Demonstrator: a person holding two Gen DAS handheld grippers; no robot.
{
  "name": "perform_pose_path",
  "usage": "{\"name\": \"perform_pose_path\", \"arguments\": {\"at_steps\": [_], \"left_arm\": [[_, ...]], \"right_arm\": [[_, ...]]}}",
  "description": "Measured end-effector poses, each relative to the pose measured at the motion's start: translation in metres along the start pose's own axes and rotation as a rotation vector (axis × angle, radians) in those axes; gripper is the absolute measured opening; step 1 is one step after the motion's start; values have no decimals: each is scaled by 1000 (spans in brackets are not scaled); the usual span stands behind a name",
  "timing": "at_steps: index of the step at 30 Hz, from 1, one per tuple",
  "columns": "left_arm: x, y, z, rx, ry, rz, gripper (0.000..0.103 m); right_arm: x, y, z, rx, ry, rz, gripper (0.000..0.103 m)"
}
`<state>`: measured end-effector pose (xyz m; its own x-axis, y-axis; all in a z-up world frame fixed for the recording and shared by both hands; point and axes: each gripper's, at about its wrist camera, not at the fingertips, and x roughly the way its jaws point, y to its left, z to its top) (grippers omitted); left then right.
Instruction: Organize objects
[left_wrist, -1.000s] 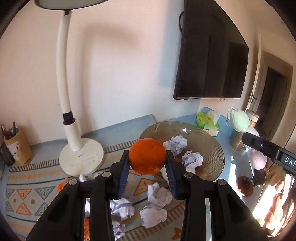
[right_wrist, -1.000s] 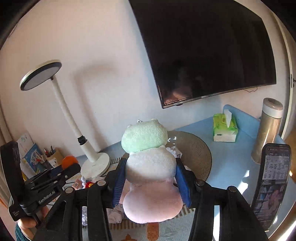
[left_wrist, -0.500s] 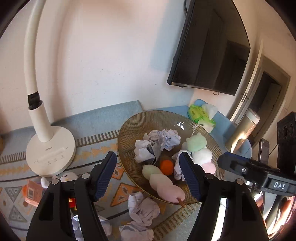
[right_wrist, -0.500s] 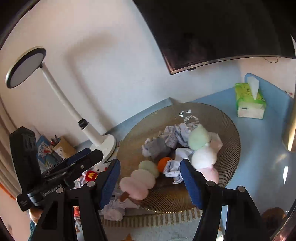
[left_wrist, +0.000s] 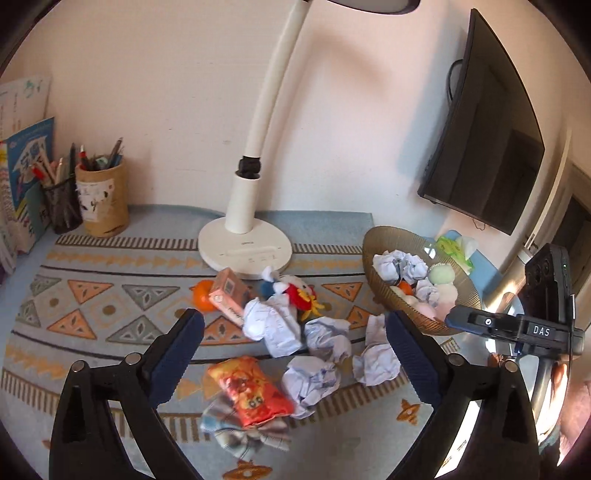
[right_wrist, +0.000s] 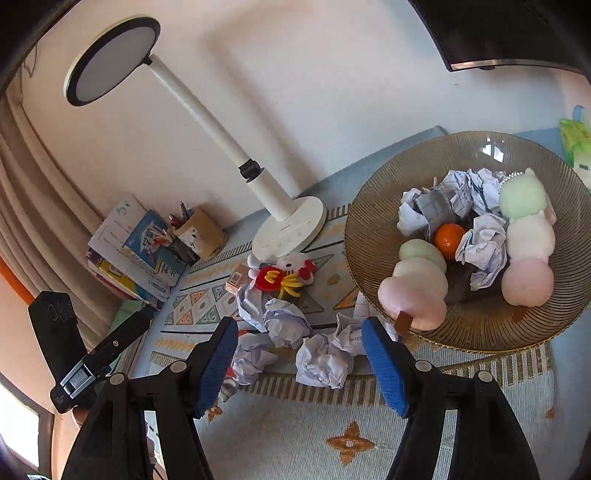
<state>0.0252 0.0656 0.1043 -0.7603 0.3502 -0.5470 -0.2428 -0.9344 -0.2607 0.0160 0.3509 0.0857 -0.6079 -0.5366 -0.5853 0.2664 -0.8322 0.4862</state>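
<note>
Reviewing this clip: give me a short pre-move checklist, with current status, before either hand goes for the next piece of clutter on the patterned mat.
1. Left tongs empty, jaws opening: ok.
2. Right tongs empty, jaws opening: ok.
3. Ribbed brown glass bowl has free space: ok, near rim area bare.
4. Small orange tangerine and two pastel plush skewers settled inside bowl: ok.
5. Crumpled white paper balls on mat ahead of right tongs, unobstructed: ok.
6. White desk lamp clear of approach: cannot tell.
</note>
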Motion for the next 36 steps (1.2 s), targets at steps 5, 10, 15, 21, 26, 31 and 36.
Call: {"name": "perform_pose_path", "arguments": {"at_steps": [5, 10, 15, 21, 26, 31, 36], "left_arm": [[-3, 45, -40, -89, 42, 103, 99], [17, 66, -67, -128, 115, 110, 99], [22, 61, -76, -104, 123, 126, 99], [28, 45, -74, -14, 148, 108, 99], [57, 27, -67, 126, 239, 170, 98], [57, 44, -61, 66, 236, 169, 99], [41, 82, -54, -45, 202, 306, 98]], "right_arm": [[20, 18, -45, -63, -49, -124, 91], [40, 14, -63, -84, -27, -261, 90], [46, 6, -59, -66, -15, -272, 91], [46, 2, -57, -51, -15, -268, 91], [49, 1, -56, -43, -6, -279, 91], [49, 3, -56, -51, -3, -279, 91], [49, 3, -56, -46, -1, -279, 91]]}}
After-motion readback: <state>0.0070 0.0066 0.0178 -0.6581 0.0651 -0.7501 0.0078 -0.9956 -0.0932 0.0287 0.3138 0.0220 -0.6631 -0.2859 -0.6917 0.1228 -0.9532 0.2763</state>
